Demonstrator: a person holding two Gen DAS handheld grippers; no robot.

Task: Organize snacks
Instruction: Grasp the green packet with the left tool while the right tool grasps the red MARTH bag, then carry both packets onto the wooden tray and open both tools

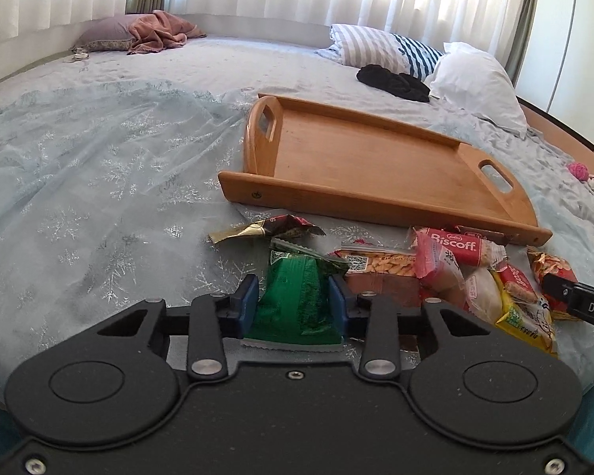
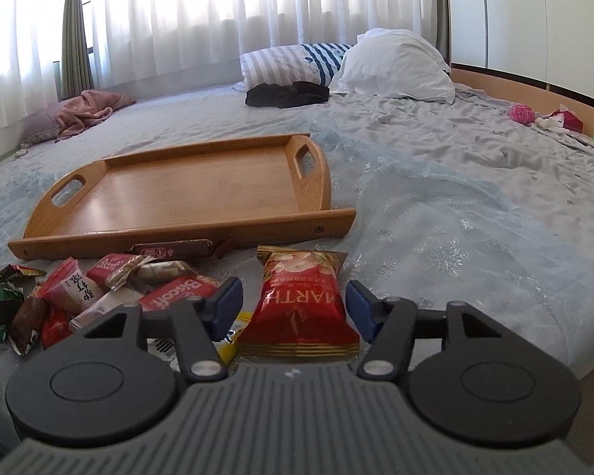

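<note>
My left gripper point(image 1: 295, 301) is shut on a green snack packet point(image 1: 293, 277), its blue pads pressing both sides. A pile of snacks point(image 1: 455, 273) lies to its right, with Biscoff packs and a yellow packet. Just beyond stands the wooden tray point(image 1: 360, 158), with nothing in it. In the right wrist view, a red snack bag point(image 2: 301, 285) lies between the fingers of my right gripper point(image 2: 295, 304). A gap shows at the left pad, so the jaws stand open around it. The snack pile point(image 2: 118, 289) is to its left, in front of the tray point(image 2: 194, 194).
All of this rests on a bed with a grey-blue cover point(image 1: 99, 166). Pillows point(image 2: 392, 63), a black garment point(image 2: 285, 93) and a pink blanket point(image 1: 158, 31) lie at the far side. A pink yarn ball point(image 2: 520, 114) sits near the wooden bed edge.
</note>
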